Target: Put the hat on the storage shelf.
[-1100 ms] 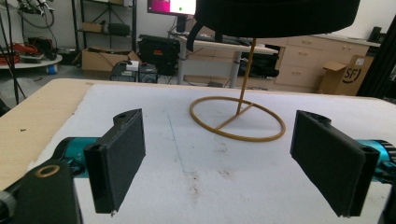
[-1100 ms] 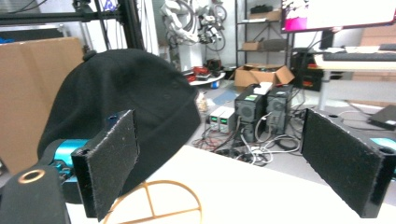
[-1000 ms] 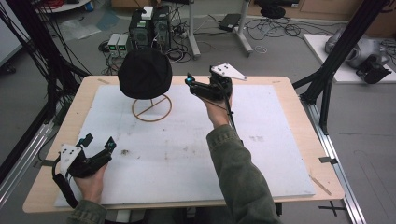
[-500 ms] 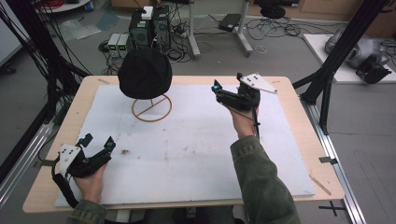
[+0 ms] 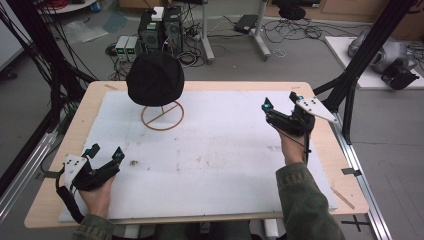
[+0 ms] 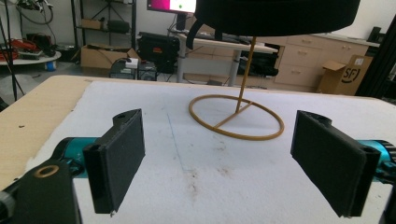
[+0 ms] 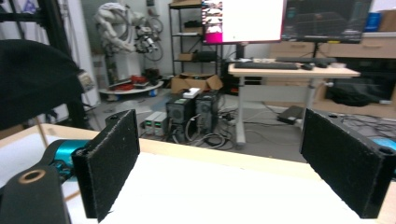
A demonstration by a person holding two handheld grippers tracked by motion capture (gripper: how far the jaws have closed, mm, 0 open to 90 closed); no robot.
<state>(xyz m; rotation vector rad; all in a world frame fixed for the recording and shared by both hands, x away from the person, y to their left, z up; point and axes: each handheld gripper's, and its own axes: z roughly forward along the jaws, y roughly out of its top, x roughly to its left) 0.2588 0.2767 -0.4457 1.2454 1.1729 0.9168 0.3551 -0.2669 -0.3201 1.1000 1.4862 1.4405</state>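
A round black knitted hat (image 5: 155, 78) is carried on a thin golden wire stand with a ring-shaped base (image 5: 162, 116), and the stand is taken here as the landmark. It is set on the white foam mat (image 5: 225, 165) that covers the pale wooden table (image 5: 320, 150), toward the far left of the mat. The left gripper (image 5: 105, 155) is held well in front of the stand, near the table's near-left corner; its jaws are spread wide and nothing is held between them, as is seen in the left gripper view, where the hat (image 6: 275, 16) and the stand (image 6: 236, 116) lie straight ahead. The right gripper (image 5: 280, 102) is held well to the right of the stand, raised over the mat, likewise released and empty; in the right gripper view the hat (image 7: 32, 88) is seen at the left edge.

The stand is judged light and top-heavy: if the hat is tugged sideways by a single gripper, the stand could be tipped or dragged along. A pinch taken too shallow on the soft knit could slip off, and a pinch taken too deep could catch the wire stem beneath.

Counted: one hat, one stand, two grippers, one mat, one table.
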